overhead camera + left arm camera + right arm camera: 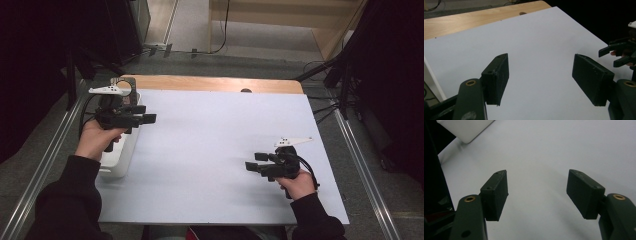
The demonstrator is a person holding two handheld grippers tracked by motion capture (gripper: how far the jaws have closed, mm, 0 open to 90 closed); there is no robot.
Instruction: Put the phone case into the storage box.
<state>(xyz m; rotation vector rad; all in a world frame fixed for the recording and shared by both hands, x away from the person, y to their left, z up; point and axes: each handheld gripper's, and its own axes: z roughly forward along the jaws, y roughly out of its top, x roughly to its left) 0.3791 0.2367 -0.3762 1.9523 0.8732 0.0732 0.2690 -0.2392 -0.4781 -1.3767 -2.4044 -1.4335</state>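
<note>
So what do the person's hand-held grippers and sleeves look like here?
Both the left hand-held gripper and the right hand-held gripper are black, each topped by a pale three-cornered plate and trailing a black cable. The jaws carry flat rectangular pads with brass-coloured pivot rings. The sleeves are dark.

grey floor (pixel 280 60), wooden furniture (pixel 300 20), dim dark sides.

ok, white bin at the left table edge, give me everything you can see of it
The white bin is a rectangular, smooth container, plastic by its look, with rounded corners. It sits upright at the table's left edge, long side along that edge, on the white sheet. The left gripper and its hand hang over it, hiding most of its opening, so its contents cannot be told. One corner shows in the right gripper view.
</note>
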